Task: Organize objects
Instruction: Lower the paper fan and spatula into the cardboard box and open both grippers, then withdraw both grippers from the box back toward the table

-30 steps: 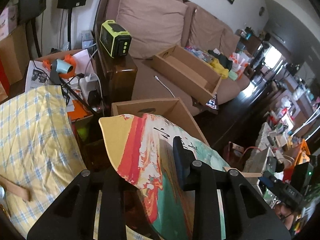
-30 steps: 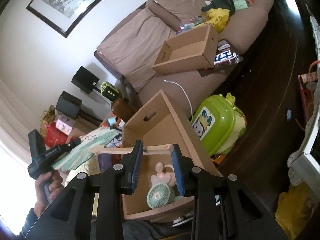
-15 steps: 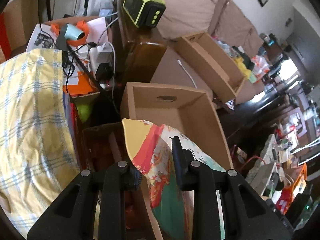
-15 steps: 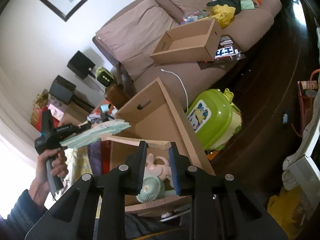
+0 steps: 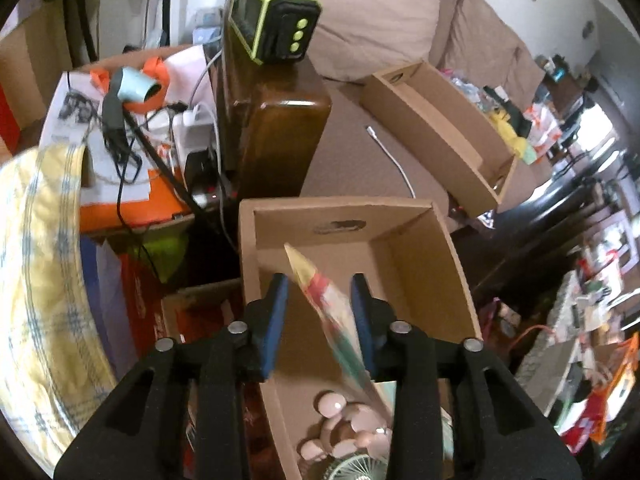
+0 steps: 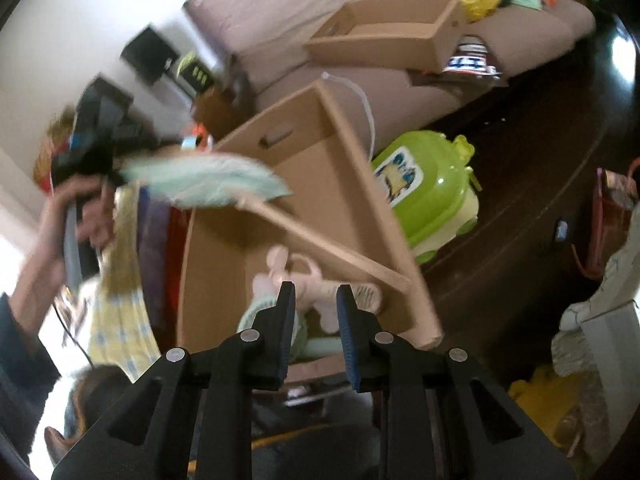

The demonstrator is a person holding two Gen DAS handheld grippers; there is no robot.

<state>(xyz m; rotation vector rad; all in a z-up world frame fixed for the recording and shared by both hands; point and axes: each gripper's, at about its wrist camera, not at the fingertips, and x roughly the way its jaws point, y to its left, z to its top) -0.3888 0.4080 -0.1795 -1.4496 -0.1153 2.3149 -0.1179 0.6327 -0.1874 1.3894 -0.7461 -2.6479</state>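
Observation:
A painted hand fan (image 5: 332,308) with a wooden handle drops edge-on between the fingers of my left gripper (image 5: 318,312), which is open. It falls into the near cardboard box (image 5: 420,256). In the right wrist view the fan (image 6: 208,180) is a blurred pale-green blade with its handle across the box (image 6: 344,168). My right gripper (image 6: 314,320) is open and empty above the box's near end. A pink toy (image 5: 344,428) and a small mint electric fan (image 6: 260,320) lie inside.
A second cardboard box (image 5: 436,128) lies on the brown sofa (image 5: 360,12). A green-black device (image 5: 276,28) sits on the wooden armrest. A green toy case (image 6: 432,188) stands on the dark floor. Yellow checked cloth (image 5: 36,280) and cables are at left.
My left gripper moved over the near box and opened, letting the hand fan go; the fan has turned edge-on and tips into the box. My right gripper moved closer to the box.

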